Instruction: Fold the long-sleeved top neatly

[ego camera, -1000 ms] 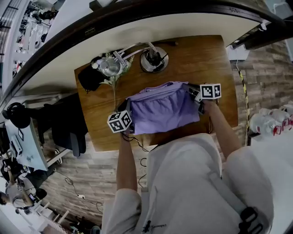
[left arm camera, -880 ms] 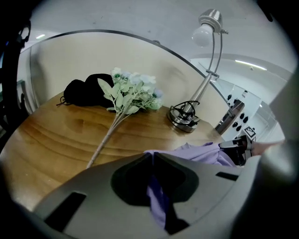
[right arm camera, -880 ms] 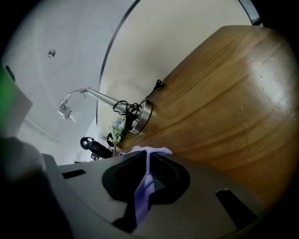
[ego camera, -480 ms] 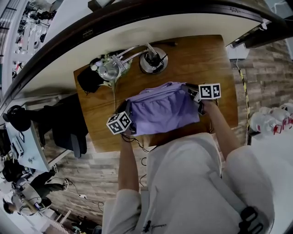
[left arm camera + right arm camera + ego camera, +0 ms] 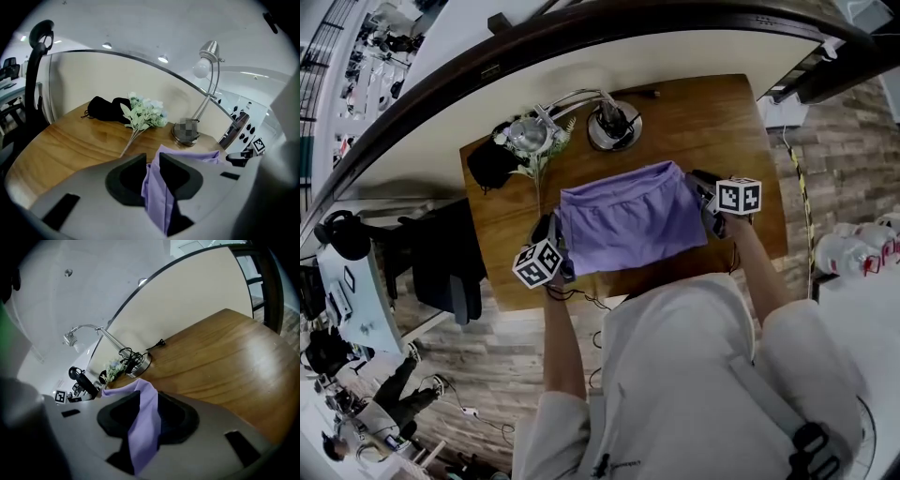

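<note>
Looking down on the wooden bench, I see the lilac top lying near its front edge as a soft, slightly rumpled rectangle, stretched between my two tools.

The jaws of the left hand-held gripper have just been opening. Its dark pads stand a little apart, and a loose fold of the top's left edge is draped between them. The right hand-held gripper has been opening too, and its pads are parted around a hanging flap of the right edge. Each tool carries a cube printed with black-and-white square markers.

Just behind the top's far edge sits a desk lamp, with a round, shiny metal base and a thin curved neck. Its head reaches left over a sprig of pale artificial flowers, whose stem lies close to the top's far left corner. A crumpled black fabric item rests at the bench's back left corner, and a thin black cable curls by the lamp base. Off the bench on the left stands a black chair on a plank-pattern floor.
</note>
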`<state>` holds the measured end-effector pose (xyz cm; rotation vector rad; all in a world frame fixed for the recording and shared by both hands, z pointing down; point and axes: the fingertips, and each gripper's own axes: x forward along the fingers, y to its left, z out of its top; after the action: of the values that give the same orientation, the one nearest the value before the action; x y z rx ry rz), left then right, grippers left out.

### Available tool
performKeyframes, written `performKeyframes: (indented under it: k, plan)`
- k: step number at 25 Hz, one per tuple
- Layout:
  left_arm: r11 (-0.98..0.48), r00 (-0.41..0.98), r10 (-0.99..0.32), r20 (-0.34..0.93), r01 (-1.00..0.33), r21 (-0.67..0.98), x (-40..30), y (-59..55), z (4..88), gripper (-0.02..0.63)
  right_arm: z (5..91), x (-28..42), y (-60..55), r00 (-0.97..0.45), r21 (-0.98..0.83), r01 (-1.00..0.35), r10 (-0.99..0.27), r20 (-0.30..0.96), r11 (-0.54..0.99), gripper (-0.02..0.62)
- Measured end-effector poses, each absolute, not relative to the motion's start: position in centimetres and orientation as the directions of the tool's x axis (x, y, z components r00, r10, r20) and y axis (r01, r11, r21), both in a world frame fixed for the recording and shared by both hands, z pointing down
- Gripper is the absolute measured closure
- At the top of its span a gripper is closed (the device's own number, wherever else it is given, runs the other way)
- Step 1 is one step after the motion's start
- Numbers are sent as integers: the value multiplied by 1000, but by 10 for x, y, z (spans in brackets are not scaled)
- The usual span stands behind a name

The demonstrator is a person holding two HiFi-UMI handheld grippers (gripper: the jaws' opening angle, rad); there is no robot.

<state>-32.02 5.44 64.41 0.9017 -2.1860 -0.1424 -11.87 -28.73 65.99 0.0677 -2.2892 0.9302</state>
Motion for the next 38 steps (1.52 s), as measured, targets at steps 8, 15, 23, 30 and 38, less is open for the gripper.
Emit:
performKeyframes:
  k: [8,15,23,30,38]
  plan:
    - [705,-461,-679,571,-626,333,-269,49,631,509,649,-83,-262,-793,-539,-256,144,592,802,477]
    - [673,-427,-708,563,-649,355,-230,49,627,510,637,-53,-238,-808,-499,-254,102,581,829,476]
    - [592,-364,-770,523,-713,376,-188,11,612,528,660,-9,-223,-808,-537,-352,41,588,766,465]
    - [560,-343,-773,533,-764,320,-173,-47,610,530,669,-12,-248,-800,-519,-415,-27,600,747,408]
    - [628,-362,-721,591,-703,335,-175,-89,651,534,686,-48,-260,-746,-463,-426,-12,666,778,291]
